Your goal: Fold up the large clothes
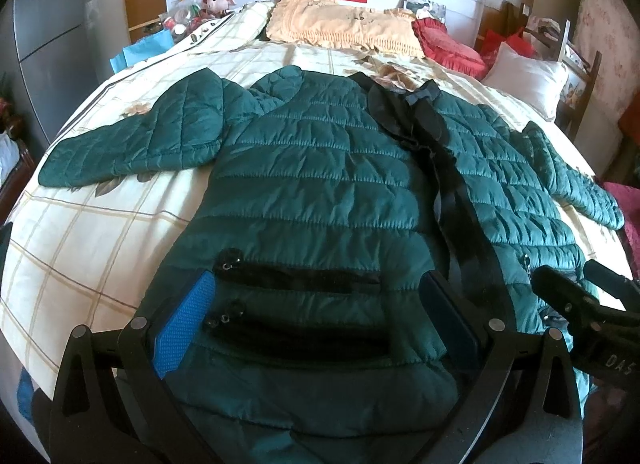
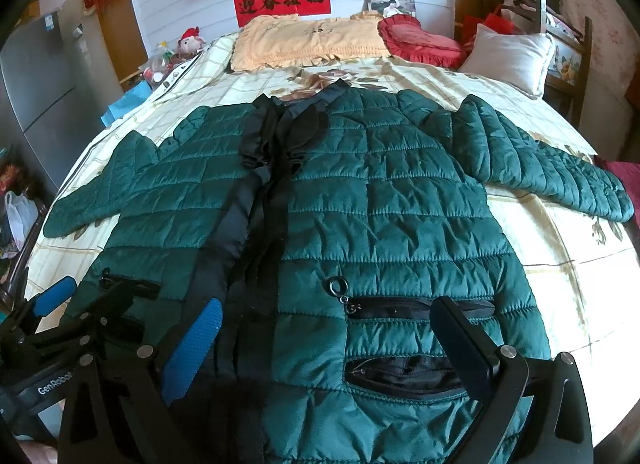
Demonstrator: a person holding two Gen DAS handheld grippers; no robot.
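A dark green quilted jacket lies front-up and spread flat on the bed, collar far, hem near, sleeves out to both sides; it also shows in the right wrist view. A black zip placket runs down its middle. My left gripper is open, hovering over the jacket's left hem by two zipped pockets. My right gripper is open over the right hem and its pockets. Each gripper shows in the other's view: the right one, the left one.
The bed has a cream checked cover. Yellow, red and white pillows lie at the head. A grey fridge stands to the left, a wooden chair to the right.
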